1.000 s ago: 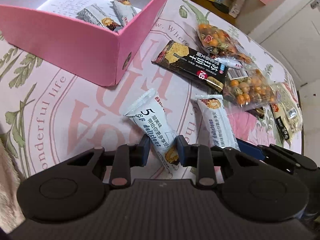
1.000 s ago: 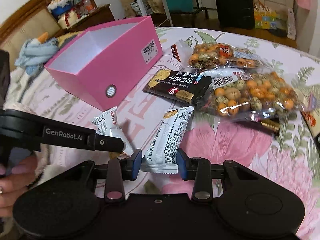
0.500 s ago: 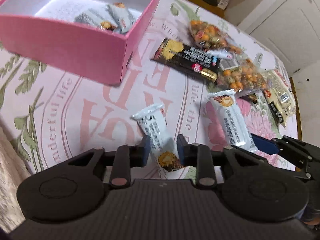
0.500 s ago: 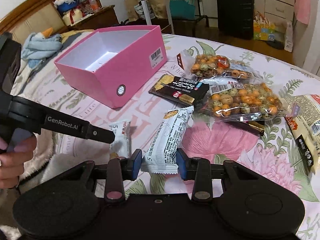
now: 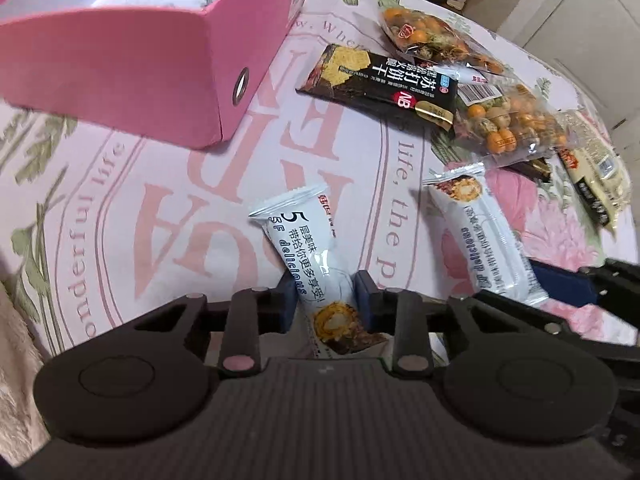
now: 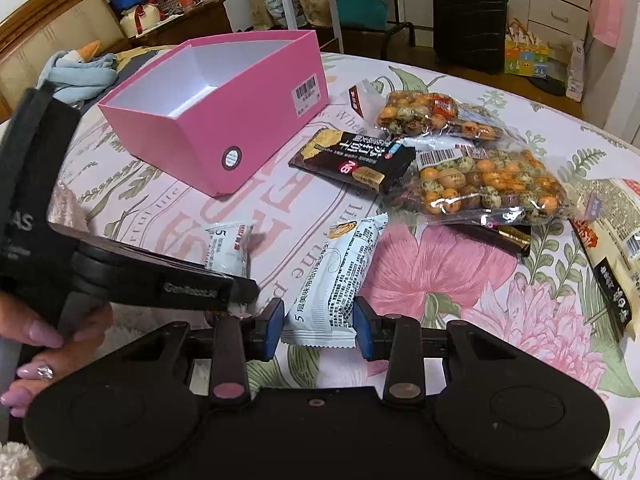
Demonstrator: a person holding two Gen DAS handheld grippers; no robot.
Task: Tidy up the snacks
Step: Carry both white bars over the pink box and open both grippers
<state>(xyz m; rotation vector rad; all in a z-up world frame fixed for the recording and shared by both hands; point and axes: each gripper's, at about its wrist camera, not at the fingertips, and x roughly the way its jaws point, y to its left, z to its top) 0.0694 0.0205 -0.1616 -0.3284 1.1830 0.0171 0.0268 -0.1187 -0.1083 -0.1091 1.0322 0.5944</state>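
Left wrist view: the left gripper [image 5: 325, 300] straddles a white snack bar [image 5: 310, 258] lying on the floral tablecloth [image 5: 120, 208], its jaws closing against the wrapper's sides. Right wrist view: the right gripper [image 6: 318, 322] clamps a second white snack bar [image 6: 340, 276] by its near end. Beyond both bars, a pink box [image 6: 224, 120] stands open, beside it a black cracker packet [image 6: 352, 160] and bags of coated nuts [image 6: 488, 184].

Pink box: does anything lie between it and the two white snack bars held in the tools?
Nothing visible does. Bare tablecloth lies between both white bars and the pink box; the black cracker pack lies off to the side.
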